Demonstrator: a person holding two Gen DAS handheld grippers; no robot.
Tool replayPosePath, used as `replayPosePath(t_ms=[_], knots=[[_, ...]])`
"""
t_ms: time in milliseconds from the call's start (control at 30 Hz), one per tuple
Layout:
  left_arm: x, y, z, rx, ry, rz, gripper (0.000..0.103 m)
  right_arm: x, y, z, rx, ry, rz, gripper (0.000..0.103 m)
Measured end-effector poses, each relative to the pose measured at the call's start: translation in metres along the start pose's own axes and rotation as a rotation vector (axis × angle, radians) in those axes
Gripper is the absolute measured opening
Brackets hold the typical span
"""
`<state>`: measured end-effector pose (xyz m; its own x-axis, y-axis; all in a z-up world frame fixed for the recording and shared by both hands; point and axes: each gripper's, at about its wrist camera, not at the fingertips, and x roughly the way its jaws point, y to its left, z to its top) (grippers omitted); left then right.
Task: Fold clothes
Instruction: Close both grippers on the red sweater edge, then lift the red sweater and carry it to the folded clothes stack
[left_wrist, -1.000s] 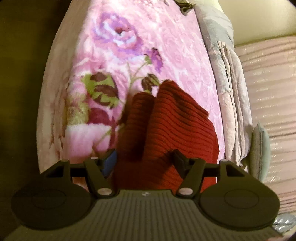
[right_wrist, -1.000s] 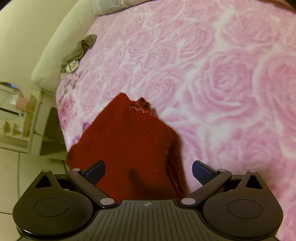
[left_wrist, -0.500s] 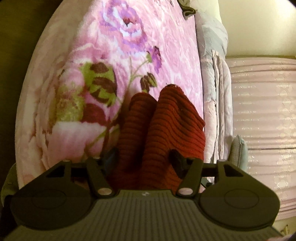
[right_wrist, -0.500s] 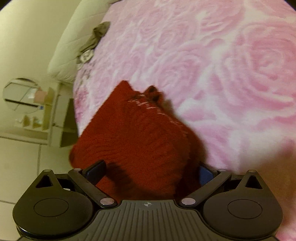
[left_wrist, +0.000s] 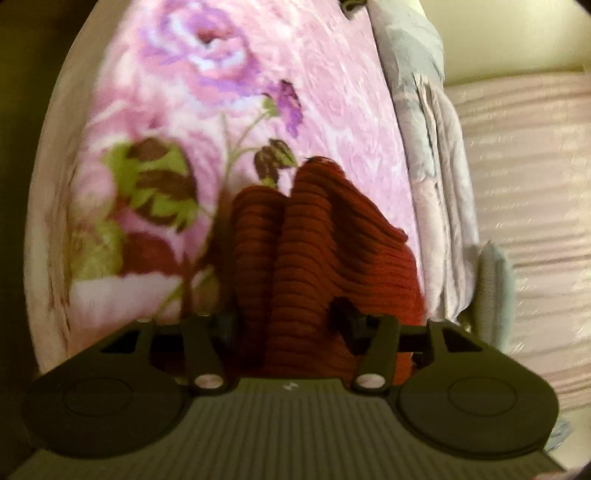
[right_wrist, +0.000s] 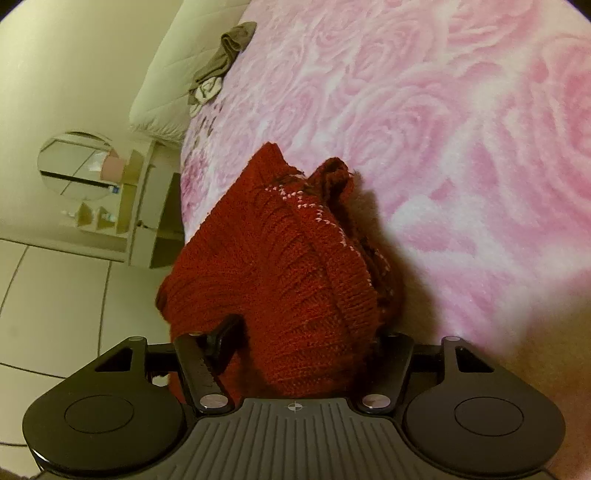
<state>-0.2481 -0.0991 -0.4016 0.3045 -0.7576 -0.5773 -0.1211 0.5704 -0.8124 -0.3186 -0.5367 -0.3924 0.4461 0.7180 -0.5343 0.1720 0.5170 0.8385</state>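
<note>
A folded dark-red knitted sweater lies at the edge of a pink rose-patterned blanket on a bed. My left gripper is shut on one end of the sweater, its fingers sunk in the ribbed knit. In the right wrist view the same sweater shows a pale zigzag trim; it bunches and hangs partly over the bed's edge. My right gripper is shut on the other end, with the right finger hidden by the fabric.
A grey-brown garment lies crumpled at the far edge of the blanket. A folded grey quilt runs along the bed's right side. A white shelf unit with a round mirror stands on the tiled floor beside the bed.
Both grippers moved in over the sweater and closed on it. The sweater is now bunched up and lifted at both ends.
</note>
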Motion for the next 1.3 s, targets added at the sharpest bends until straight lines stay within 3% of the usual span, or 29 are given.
replayPosePath(t_ms=[100, 167, 267, 467, 600, 767, 900, 1000, 1133, 1300], knots=[[0.004, 0.004, -0.002, -0.036, -0.006, -0.031, 0.042, 0.0, 0.002, 0.0, 0.012, -0.003, -0.012, 0.067], [0.007, 0.0, 0.0, -0.027, -0.005, -0.047, 0.031, 0.0, 0.004, 0.001, 0.039, -0.008, -0.015, 0.047], [0.001, -0.009, 0.003, 0.008, 0.003, -0.049, 0.024, -0.008, 0.009, -0.004, 0.058, -0.031, -0.01, 0.034], [-0.019, -0.052, 0.01, 0.132, 0.083, -0.047, 0.022, -0.048, 0.023, -0.038, 0.155, -0.117, 0.011, 0.032], [-0.028, -0.099, 0.011, 0.215, 0.191, -0.063, 0.021, -0.092, 0.041, -0.079, 0.266, -0.247, 0.017, 0.032], [-0.009, -0.174, 0.004, 0.344, 0.427, -0.112, 0.021, -0.167, 0.082, -0.156, 0.401, -0.5, -0.017, 0.032], [0.035, -0.256, -0.026, 0.524, 0.704, -0.2, 0.022, -0.22, 0.116, -0.238, 0.533, -0.793, -0.056, 0.032], [0.068, -0.323, -0.072, 0.688, 0.914, -0.279, 0.022, -0.254, 0.138, -0.306, 0.647, -1.033, -0.076, 0.032], [0.095, -0.392, -0.165, 0.869, 1.152, -0.357, 0.022, -0.283, 0.165, -0.39, 0.801, -1.339, -0.103, 0.032], [0.113, -0.447, -0.289, 0.985, 1.345, -0.425, 0.021, -0.313, 0.177, -0.462, 0.939, -1.607, -0.13, 0.032]])
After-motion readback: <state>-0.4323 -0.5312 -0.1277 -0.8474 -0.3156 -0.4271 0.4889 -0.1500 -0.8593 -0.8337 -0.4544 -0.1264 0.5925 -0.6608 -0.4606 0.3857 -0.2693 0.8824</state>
